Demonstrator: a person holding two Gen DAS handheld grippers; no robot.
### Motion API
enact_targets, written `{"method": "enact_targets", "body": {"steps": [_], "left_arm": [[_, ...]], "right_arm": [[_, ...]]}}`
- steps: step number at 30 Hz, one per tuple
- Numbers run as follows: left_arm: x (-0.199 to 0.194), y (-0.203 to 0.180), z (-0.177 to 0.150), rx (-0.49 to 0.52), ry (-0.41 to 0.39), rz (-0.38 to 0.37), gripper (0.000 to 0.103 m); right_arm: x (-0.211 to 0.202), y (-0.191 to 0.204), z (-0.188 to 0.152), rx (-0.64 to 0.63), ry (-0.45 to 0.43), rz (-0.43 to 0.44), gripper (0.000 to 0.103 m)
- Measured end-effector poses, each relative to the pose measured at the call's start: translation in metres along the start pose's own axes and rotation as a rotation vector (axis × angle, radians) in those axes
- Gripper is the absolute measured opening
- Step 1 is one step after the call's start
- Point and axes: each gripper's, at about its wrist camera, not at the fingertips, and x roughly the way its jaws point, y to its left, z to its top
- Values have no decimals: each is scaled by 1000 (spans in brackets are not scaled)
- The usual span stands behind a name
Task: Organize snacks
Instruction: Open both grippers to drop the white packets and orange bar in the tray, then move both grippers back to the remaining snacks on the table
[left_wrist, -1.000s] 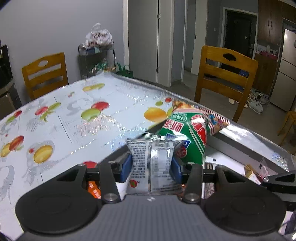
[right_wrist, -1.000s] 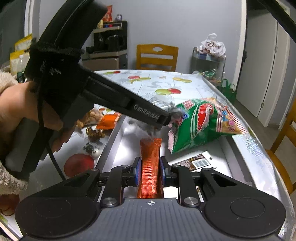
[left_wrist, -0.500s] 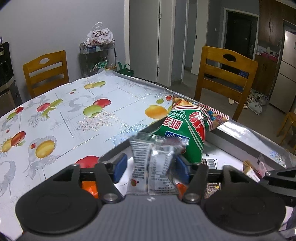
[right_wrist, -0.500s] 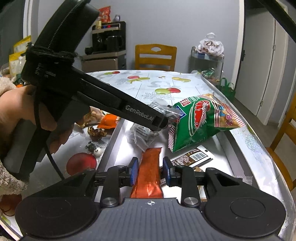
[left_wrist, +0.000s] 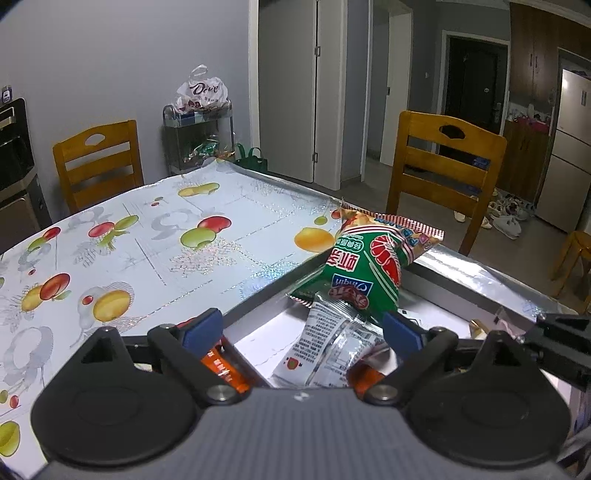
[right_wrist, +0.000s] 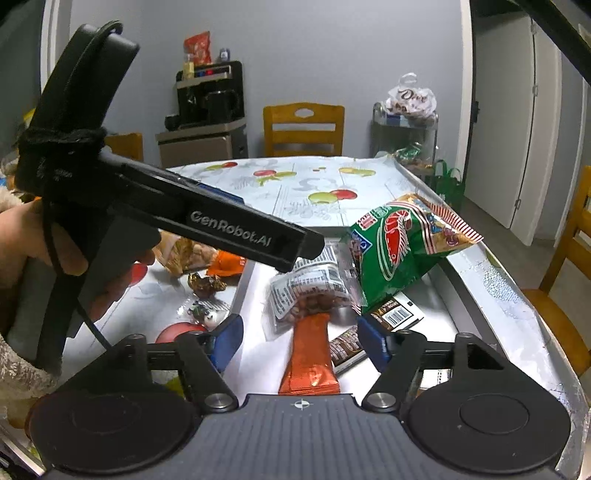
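Left wrist view: the left gripper (left_wrist: 303, 330) sits at the bottom centre of the frame with its blue pads (left_wrist: 202, 328) spread wide; its jaws have just been opening. A clear nut packet (left_wrist: 328, 345) with printed text lies loose between them, touching neither pad as far as can be seen, its upper end tucked under the green chip bag (left_wrist: 369, 269) right of centre. That bag leans tilted on the far wall of a white tray (left_wrist: 266, 343), its top end sticking out over the tray's rim onto the fruit-print tablecloth (left_wrist: 147, 251). An orange packet (left_wrist: 221, 365) shows low left, behind the left finger. Two wooden chairs (left_wrist: 443, 166) stand in the upper part of the frame.

Right wrist view: the right gripper (right_wrist: 301, 341) is at the bottom centre, jaws apart, and they too have just been opening. An orange snack bar (right_wrist: 310, 354) lies lengthwise between the pads, clear of both, resting in the tray (right_wrist: 476, 280). Its far end meets the nut packet (right_wrist: 310, 288), which lies just under the tip of the left gripper (right_wrist: 288, 245), held by a hand (right_wrist: 33, 236) at the left edge. Brown barcoded packets (right_wrist: 395, 312) lie right of the bar, under the green bag (right_wrist: 399, 247). Small wrapped sweets (right_wrist: 207, 284) sit on the tablecloth left of the tray.
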Motion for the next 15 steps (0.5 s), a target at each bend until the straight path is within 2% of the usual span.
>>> {"method": "enact_targets", "body": {"steps": [4,8,10,12,15], "left_arm": [[-9,3,-1,10,-10,-2,95],[-21,10,-4,7,-24,-6,96],[-29,18,-6,0,-33,-5,97],[-38,27,-8,-8,-43,2,98],[-50,45,-11,-23,-57,29,100]], "right_arm": [[-3,5,2,-3,-4,-10,77],[-5,11,4,2,-11,-13,86],[-6,14,6,0,-13,-15,89],[-8,18,8,1,-19,-20,98],[-10,23,12,2,-34,-21,101]]}}
